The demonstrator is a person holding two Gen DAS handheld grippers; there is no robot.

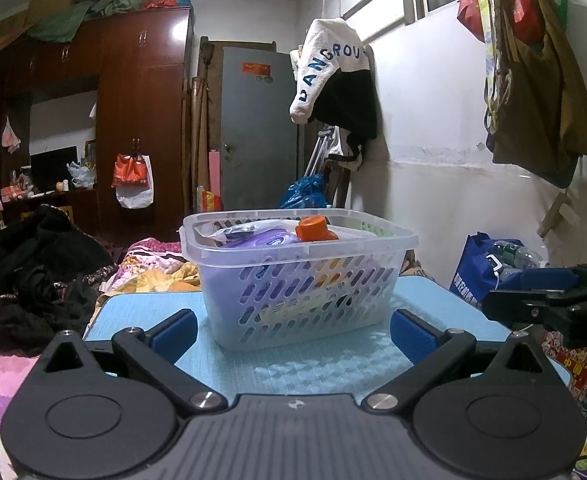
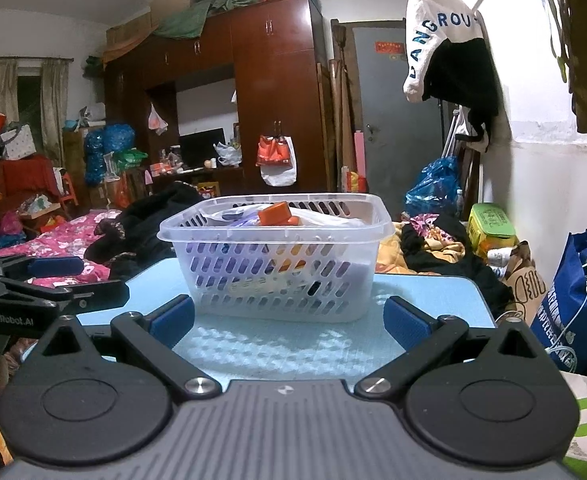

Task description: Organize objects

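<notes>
A clear plastic basket (image 1: 301,312) with slotted walls stands on the light blue table (image 1: 317,364). It holds an orange-capped bottle (image 1: 315,230), a purple pack (image 1: 261,238) and other packets. My left gripper (image 1: 293,332) is open and empty, just short of the basket's near wall. In the right wrist view the same basket (image 2: 277,304) with the orange cap (image 2: 277,213) sits on the table (image 2: 285,348). My right gripper (image 2: 289,320) is open and empty in front of it. Each gripper shows at the edge of the other's view, the right one (image 1: 549,304) and the left one (image 2: 45,280).
A bed with flowered sheets and dark clothes (image 1: 41,276) lies to the left. A blue bag with bottles (image 1: 493,264) stands to the right by the white wall. A dark wooden wardrobe (image 1: 141,120) and a grey door (image 1: 257,132) are behind.
</notes>
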